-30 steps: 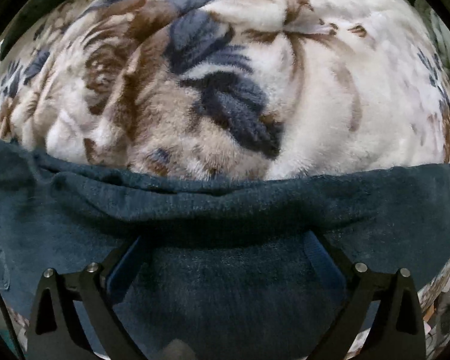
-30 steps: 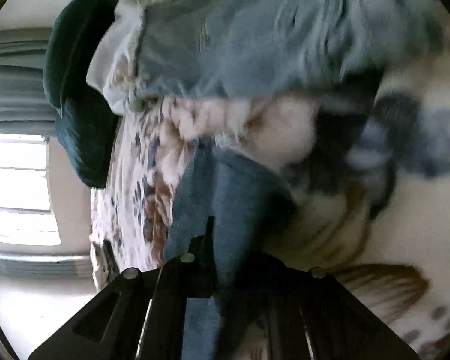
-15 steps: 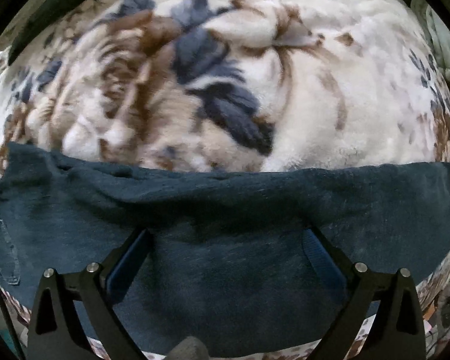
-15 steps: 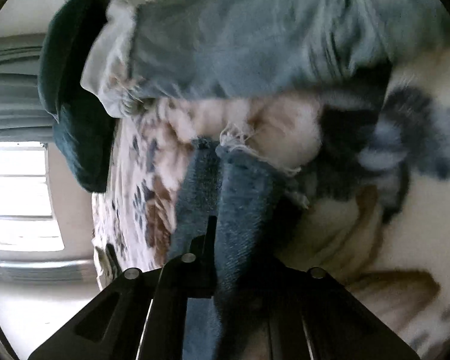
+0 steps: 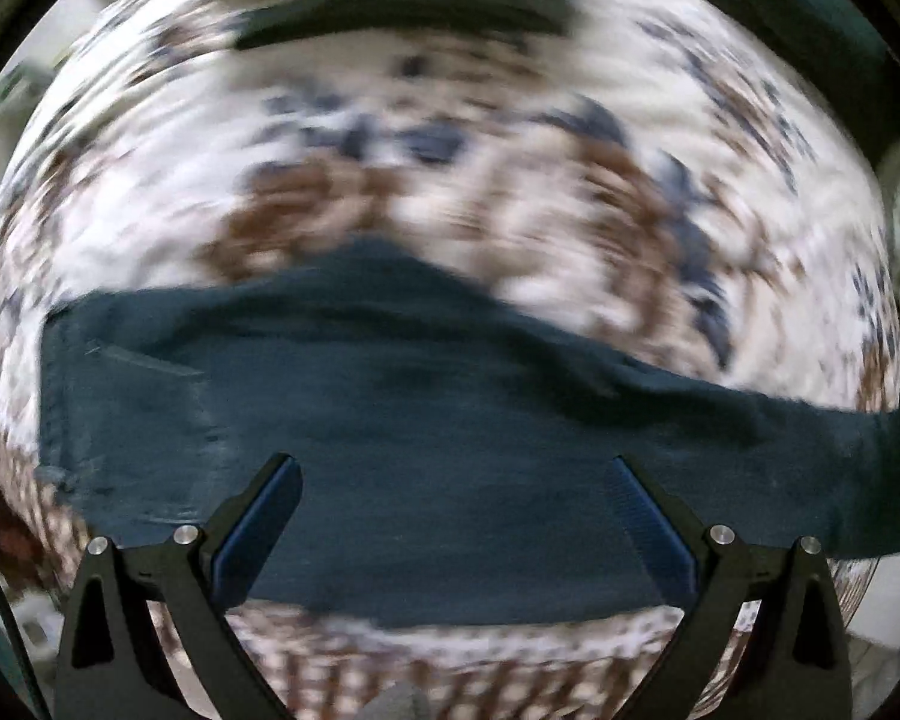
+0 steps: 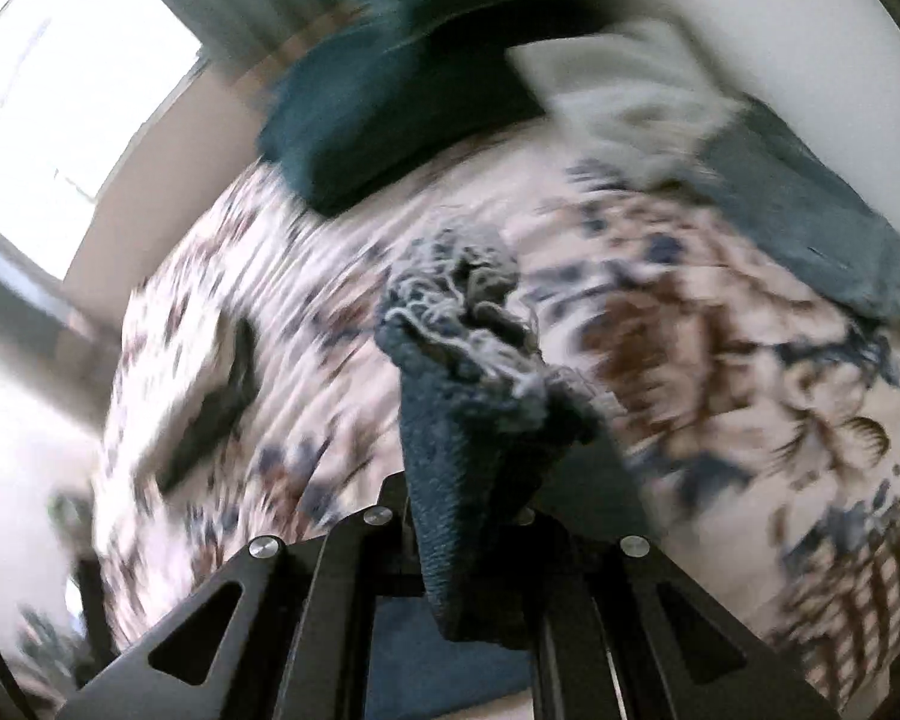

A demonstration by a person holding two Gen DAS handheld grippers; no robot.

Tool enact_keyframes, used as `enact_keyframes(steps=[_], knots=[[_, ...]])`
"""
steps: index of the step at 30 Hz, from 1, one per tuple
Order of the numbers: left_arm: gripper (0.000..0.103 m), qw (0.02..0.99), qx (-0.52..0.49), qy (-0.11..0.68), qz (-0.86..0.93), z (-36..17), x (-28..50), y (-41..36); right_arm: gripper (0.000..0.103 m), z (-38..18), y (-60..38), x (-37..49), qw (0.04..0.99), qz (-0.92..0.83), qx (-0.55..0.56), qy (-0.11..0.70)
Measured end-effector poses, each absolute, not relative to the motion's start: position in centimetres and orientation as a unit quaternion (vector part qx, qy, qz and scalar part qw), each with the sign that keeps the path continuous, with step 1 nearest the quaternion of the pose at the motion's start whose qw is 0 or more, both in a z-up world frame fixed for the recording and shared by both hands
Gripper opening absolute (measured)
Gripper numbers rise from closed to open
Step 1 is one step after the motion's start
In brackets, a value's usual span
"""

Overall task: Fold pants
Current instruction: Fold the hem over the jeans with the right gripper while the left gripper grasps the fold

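No lettering, label, brand or number can be read anywhere — both views are blurred.

Coarse dark denim pants, frayed at hem, between matt black plastic tongs; fluffy fleece blanket beyond.

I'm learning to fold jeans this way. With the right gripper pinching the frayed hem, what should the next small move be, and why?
Probably carry the hem over toward the waist end. The right gripper is shut on it, while the left gripper stands open above the jeans, which lie on the blanket with nothing folded over them.
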State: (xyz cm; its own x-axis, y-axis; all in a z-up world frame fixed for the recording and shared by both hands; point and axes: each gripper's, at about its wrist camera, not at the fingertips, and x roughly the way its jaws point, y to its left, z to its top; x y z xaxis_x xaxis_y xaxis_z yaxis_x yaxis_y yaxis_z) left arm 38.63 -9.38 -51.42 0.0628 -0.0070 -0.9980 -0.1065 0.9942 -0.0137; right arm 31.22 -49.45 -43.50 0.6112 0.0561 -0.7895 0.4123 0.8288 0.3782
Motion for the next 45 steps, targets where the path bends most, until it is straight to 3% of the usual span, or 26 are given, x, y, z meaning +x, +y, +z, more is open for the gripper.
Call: enact_keyframes(steps=[4,12,15,18,21,27,29,30,31,32,33,34,40,45], knots=[[0.103,0.729,-0.068,0.677,0.076,-50.6,37.0,-2.1,0.008,-45.1,-37.3,31.1,0.863,-0.063,0.17,0.471],[0.103,0.721,-0.086,0.68,0.099,-51.8,34.5,6.4,0.008,-54.8,-15.5,28.8,0.827,0.061,-0.022,0.558],[0.103,0.715,-0.102,0.687,0.084,-52.6,34.2,7.3,0.028,-57.7,-14.1,28.6,0.793,0.064,-0.008,0.606],[0.103,0.709,-0.118,0.693,0.055,-53.4,34.3,6.7,0.077,-57.6,-16.0,28.6,0.754,0.13,0.119,0.633],[0.103,0.696,-0.138,0.705,0.008,-54.3,34.7,4.7,0.078,-55.5,-19.8,27.9,0.728,0.16,0.251,0.618],[0.101,0.629,-0.15,0.759,-0.072,-59.6,36.2,-1.4,0.078,-53.5,-29.4,26.7,0.742,0.059,0.282,0.606],[0.086,0.632,-0.112,0.763,-0.079,-60.9,36.6,-3.7,0.078,-54.2,-32.4,26.8,0.743,0.013,0.279,0.609],[0.069,0.643,-0.082,0.757,-0.08,-61.0,36.7,-4.7,0.078,-54.4,-33.6,27.1,0.742,-0.001,0.28,0.609],[0.044,0.663,-0.039,0.743,-0.087,-60.8,36.7,-6.2,0.078,-54.8,-34.8,27.3,0.742,-0.018,0.28,0.609],[0.029,0.677,0.0,0.73,-0.095,-60.5,36.6,-7.4,0.078,-55.0,-36.2,27.5,0.743,-0.034,0.28,0.607],[0.016,0.687,0.031,0.718,-0.103,-60.3,36.4,-8.6,0.078,-55.2,-37.2,27.6,0.743,-0.043,0.281,0.606],[0.01,0.695,0.046,0.71,-0.105,-60.0,36.2,-9.2,0.078,-55.6,-38.1,28.0,0.742,-0.052,0.284,0.605],[0.01,0.737,0.04,0.671,-0.07,-57.1,36.9,-7.9,0.078,-54.9,-40.8,28.5,0.751,-0.063,0.299,0.586],[0.01,0.717,0.02,0.694,-0.065,-59.0,37.9,-7.0,0.078,-56.4,-40.3,29.0,0.732,-0.064,0.28,0.618]])
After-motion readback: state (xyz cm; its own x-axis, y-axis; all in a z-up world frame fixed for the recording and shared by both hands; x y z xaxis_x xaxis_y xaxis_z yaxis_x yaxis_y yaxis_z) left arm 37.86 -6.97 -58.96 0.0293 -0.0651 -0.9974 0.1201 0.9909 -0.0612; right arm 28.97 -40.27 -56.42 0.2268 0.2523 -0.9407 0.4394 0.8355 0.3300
